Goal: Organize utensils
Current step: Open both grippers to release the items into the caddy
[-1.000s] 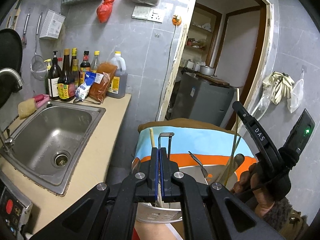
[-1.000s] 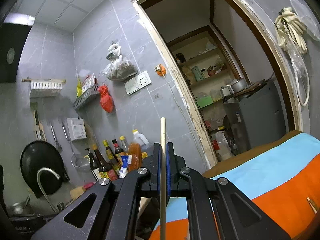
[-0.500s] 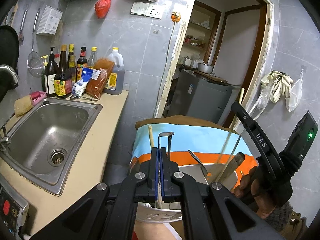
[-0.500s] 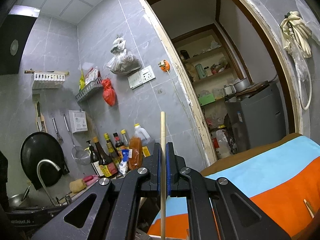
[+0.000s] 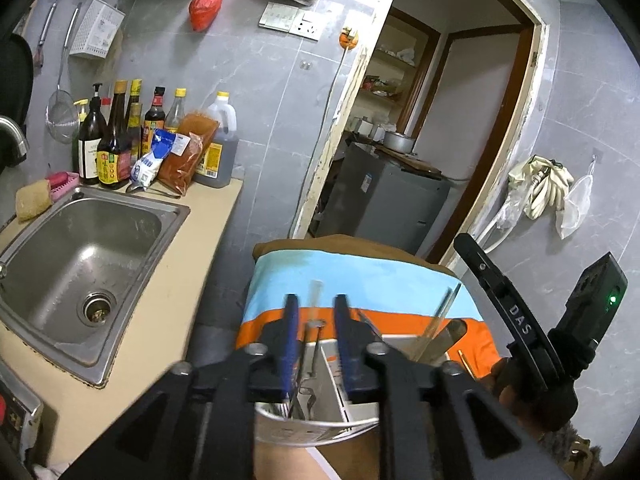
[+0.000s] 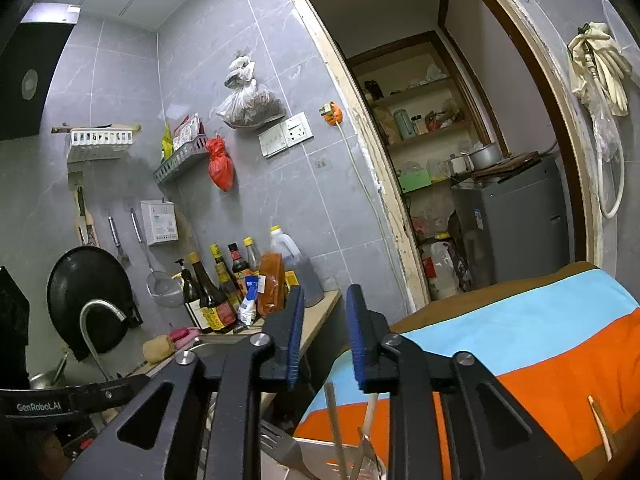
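Note:
My left gripper [image 5: 315,306] hangs over the white utensil holder [image 5: 316,434], and its jaws are opening. A pale chopstick [image 5: 314,292] shows blurred in the gap, and the blue pads [image 5: 290,344] are clear of it. A metal wire utensil [image 5: 316,344] stands in the compartment below. More chopsticks [image 5: 436,328] lean in the right compartment. My right gripper [image 6: 325,292] points level above the holder [image 6: 320,450]; its jaws are opening with nothing between them. Two chopsticks [image 6: 334,420] stand below it beside a dark spatula [image 6: 280,444].
The holder sits by a blue and orange striped cloth [image 5: 360,280] with a loose chopstick [image 6: 598,428] on it. A steel sink [image 5: 80,260], a beige counter [image 5: 180,280] and sauce bottles [image 5: 120,140] lie to the left. A doorway with a grey appliance [image 5: 384,200] is behind.
Both grippers have opened from shut. The chopstick that the right jaws held is gone from between them. The left jaws have let go of theirs, which now shows blurred in the gap.

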Tool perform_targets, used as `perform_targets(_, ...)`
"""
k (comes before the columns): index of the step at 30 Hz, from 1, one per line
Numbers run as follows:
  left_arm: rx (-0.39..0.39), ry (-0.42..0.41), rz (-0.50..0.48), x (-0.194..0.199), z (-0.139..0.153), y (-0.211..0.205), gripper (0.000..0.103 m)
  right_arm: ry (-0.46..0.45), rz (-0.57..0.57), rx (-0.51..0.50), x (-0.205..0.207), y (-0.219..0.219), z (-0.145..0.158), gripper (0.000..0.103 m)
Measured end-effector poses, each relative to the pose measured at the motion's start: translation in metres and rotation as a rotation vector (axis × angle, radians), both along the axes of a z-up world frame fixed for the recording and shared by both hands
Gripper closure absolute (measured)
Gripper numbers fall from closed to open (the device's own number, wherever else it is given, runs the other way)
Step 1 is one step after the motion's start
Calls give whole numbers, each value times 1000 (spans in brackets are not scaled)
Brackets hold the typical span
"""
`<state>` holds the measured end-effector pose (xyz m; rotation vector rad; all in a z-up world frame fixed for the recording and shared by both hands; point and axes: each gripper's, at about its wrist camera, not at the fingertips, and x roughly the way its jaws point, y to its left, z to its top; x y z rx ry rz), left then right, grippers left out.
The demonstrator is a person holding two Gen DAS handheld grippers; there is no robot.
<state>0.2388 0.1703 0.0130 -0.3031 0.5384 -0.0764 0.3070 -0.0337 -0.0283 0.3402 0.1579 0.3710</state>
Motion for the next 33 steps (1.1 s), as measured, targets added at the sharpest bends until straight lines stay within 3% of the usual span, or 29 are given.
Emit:
perform_targets(5, 1, -20, 7, -1, 14, -6, 65, -19, -15, -24, -12, -15, 21, 64)
perform_targets(7, 2, -36, 12, -3, 21, -11, 51, -28, -28, -39, -18, -25, 32, 58)
perform_targets(8, 2, -46, 13, -4, 25, -14, 48, -31, -34, -45, -21, -29, 37, 55)
perform_targets(13, 17, -85, 26, -3, 42, -32, 24, -41, -77, -83, -37, -58, 61, 28)
perform_targets(19, 50, -151, 58, -5, 58, -60, 3, -52, -118, -128, -50, -91, 81, 11)
perform_targets(25, 122, -188, 66, -3, 62, -98, 1, -43, -148, -164, -62, -133, 89, 3)
perform_targets(33, 194, -205, -5, -1, 54, -164, 1, 15, -180, -217, -65, -192, 81, 3)
